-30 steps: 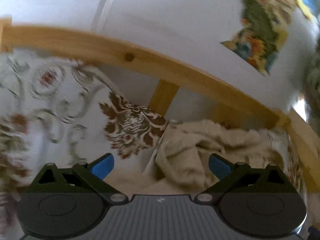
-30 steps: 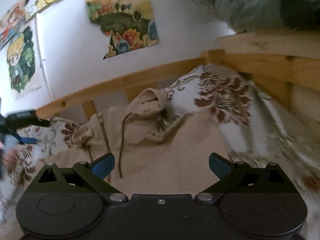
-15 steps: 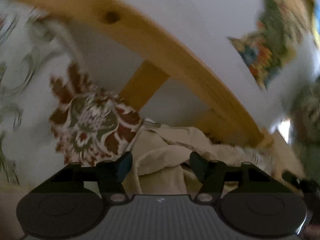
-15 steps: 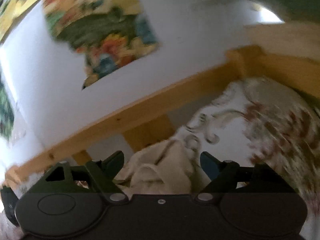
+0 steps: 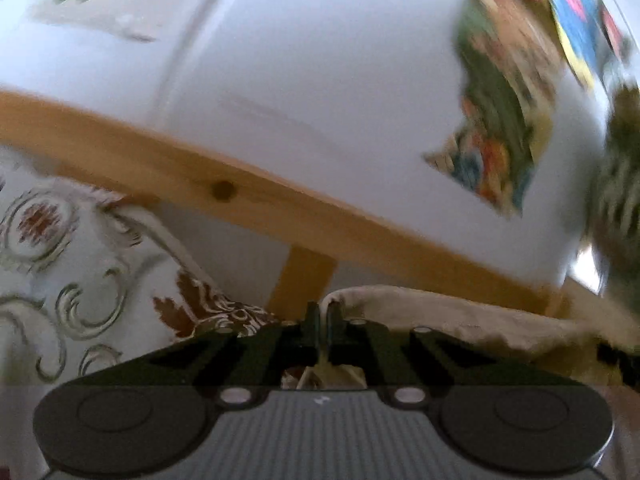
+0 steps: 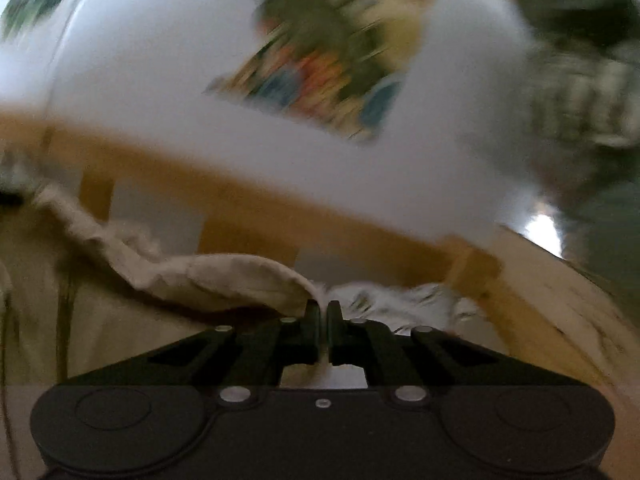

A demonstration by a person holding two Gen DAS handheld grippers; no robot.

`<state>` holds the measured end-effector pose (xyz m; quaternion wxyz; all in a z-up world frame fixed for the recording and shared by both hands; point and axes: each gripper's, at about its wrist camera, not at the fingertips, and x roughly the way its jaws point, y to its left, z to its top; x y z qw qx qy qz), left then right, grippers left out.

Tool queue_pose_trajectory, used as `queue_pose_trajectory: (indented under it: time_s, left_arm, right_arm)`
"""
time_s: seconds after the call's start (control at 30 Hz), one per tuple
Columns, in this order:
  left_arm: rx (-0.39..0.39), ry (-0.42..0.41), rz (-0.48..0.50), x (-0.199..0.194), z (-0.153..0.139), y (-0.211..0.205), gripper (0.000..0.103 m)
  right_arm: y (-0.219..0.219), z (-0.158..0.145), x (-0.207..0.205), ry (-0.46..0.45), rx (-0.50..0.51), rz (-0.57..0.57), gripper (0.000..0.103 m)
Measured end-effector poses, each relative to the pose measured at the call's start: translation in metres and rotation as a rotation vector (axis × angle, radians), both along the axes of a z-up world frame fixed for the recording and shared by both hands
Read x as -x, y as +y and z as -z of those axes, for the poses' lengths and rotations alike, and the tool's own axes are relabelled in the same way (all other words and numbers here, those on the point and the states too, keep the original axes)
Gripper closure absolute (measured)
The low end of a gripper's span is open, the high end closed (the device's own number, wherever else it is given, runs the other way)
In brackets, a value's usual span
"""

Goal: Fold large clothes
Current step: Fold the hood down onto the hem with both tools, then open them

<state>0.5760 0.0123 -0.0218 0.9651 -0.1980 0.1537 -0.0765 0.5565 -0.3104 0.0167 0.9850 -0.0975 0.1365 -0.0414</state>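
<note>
Both grippers pinch the edge of a cream, fleecy fabric garment (image 5: 460, 316): the left gripper (image 5: 322, 316) clamps one end, the right gripper (image 6: 322, 314) the other, fingers pressed together on cloth. It hangs before a pine bed rail (image 5: 280, 204) over patterned floral bedding (image 5: 80, 280).

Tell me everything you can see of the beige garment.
The beige garment looks like soft, thick fleece-like cloth, cream in colour, with a dark drawstring hanging at the left of the right wrist view. It is crumpled and unfolded, lying on the patterned bedcover before the wooden bed rail. Its upper edge is lifted and stretched between the two grippers: the left gripper is shut on one end, the right gripper on the other. Both views are blurred.
</note>
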Motion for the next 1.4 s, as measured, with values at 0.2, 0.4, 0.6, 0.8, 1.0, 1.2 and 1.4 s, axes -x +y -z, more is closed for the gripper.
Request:
queue_pose_trajectory:
  time_s: [0.2,0.4,0.6,0.8,1.0,1.2,1.4]
  left_arm:
    - [0.021,-0.067,0.052,0.047,0.014,0.015,0.101]
    - [-0.073,-0.046,0.113,0.096,0.034,0.020,0.099]
    - [-0.210,0.148,0.174,0.112,0.059,0.019,0.093]
    - [-0.237,0.325,0.158,0.111,0.070,0.026,0.093]
    - [-0.168,0.271,0.133,0.123,0.054,0.042,0.039]
    - [-0.073,0.172,0.152,0.115,0.026,0.031,0.034]
    - [0.016,0.119,0.322,0.095,0.007,-0.011,0.037]
  right_arm:
    - [-0.011,0.002,0.057,-0.103,-0.076,-0.049,0.101]
    - [0.005,0.045,0.122,-0.124,0.109,-0.094,0.100]
    - [0.006,0.087,0.141,0.017,0.115,-0.034,0.094]
    - [-0.021,0.109,0.127,0.174,-0.072,0.086,0.091]
    - [-0.030,0.096,0.136,0.153,-0.157,0.044,0.077]
    - [-0.032,0.028,0.096,0.013,-0.242,-0.152,0.027]
    - [0.012,-0.025,0.028,0.119,-0.021,-0.444,0.008]
